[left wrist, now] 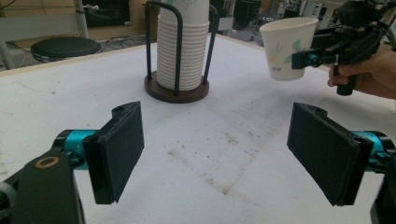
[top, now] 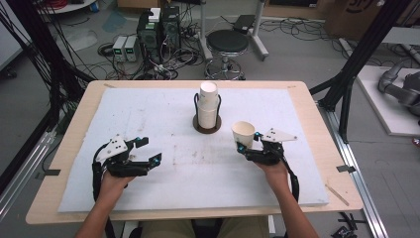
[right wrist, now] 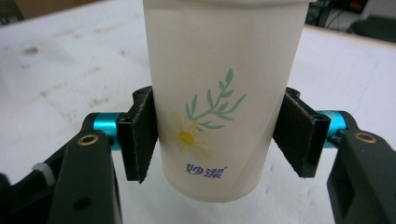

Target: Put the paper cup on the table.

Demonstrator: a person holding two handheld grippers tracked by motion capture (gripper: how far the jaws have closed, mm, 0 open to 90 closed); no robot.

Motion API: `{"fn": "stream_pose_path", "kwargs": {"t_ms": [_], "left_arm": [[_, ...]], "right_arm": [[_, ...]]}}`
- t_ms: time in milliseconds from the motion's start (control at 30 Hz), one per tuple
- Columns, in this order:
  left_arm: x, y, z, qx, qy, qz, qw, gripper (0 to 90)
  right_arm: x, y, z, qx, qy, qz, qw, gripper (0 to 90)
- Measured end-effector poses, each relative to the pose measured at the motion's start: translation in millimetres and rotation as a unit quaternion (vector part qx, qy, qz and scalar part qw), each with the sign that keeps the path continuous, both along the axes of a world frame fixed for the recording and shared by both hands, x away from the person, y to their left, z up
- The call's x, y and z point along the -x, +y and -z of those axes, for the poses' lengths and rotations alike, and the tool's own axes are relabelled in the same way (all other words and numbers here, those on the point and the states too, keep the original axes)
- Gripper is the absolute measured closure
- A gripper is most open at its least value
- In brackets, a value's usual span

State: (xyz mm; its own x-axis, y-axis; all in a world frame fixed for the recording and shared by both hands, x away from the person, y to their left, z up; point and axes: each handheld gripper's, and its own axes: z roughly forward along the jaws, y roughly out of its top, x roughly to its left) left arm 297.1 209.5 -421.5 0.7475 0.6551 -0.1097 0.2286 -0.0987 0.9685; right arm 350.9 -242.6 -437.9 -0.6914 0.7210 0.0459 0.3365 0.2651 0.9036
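Paper cup [right wrist: 217, 98] sits upright, clamped between the right gripper's [right wrist: 217, 135] jaws, lifted off the table [top: 163, 114]. Left gripper [left wrist: 224, 149] hovers wide open, empty. Squeezing harder could crumple the thin wall.

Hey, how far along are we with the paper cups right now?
Done: one paper cup is out of the cup stack in its holder. In hand: the right gripper clamps that cup upright, lifted off the table. Left: setting it down, I'd guess; the left gripper is open and holds nothing.
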Motion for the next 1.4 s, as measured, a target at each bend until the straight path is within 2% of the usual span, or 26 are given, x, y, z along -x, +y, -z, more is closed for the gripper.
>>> {"fn": "stream_pose_path", "kwargs": {"t_ms": [167,400,533,633,767,833,900,967,1267,1400], "left_arm": [[-0.3,-0.9,0.5,-0.003,0.002,0.0,1.0,18.8],[-0.7,-0.6,0.9,-0.005,0.005,-0.003,1.0,18.8],[-0.6,-0.4,1.0,-0.005,0.006,-0.003,1.0,18.9],[-0.7,-1.2,1.3,-0.006,0.007,-0.002,1.0,18.8],[-0.7,-2.6,1.3,-0.006,0.008,0.0,1.0,18.9],[-0.9,-2.5,1.6,-0.006,0.008,0.0,0.9999,18.8],[-1.2,-2.6,2.0,-0.005,0.009,-0.002,0.9999,18.7],[-1.6,-2.2,2.3,-0.004,0.011,-0.001,0.9999,18.0],[-1.5,-1.7,2.6,0.006,0.013,-0.003,0.9999,17.6],[-1.1,-0.8,2.6,0.011,0.013,-0.007,0.9998,17.2]], "right_arm": [[-4.8,7.0,10.4,0.024,0.038,-0.003,0.999,36.3],[-4.3,9.3,10.6,0.055,0.05,-0.014,0.9972,36.3],[0.6,6.2,8.0,0.091,0.051,-0.022,0.9943,36.5],[3.7,1.2,9.6,0.099,0.056,-0.026,0.9932,37.0],[5.5,-0.7,10.4,0.098,0.062,-0.026,0.993,35.7],[5.9,-0.8,11.4,0.095,0.062,-0.027,0.9932,31.4],[6.8,-2.0,12.0,0.088,0.067,-0.028,0.9935,21.7],[9.6,-5.2,9.6,0.08,0.067,-0.022,0.9943,19.3],[34.0,-29.8,-10.4,0.051,0.036,-0.014,0.9979,19.2],[49.6,-41.9,-22.5,0.037,0.001,-0.005,0.9993,19.2]]}}
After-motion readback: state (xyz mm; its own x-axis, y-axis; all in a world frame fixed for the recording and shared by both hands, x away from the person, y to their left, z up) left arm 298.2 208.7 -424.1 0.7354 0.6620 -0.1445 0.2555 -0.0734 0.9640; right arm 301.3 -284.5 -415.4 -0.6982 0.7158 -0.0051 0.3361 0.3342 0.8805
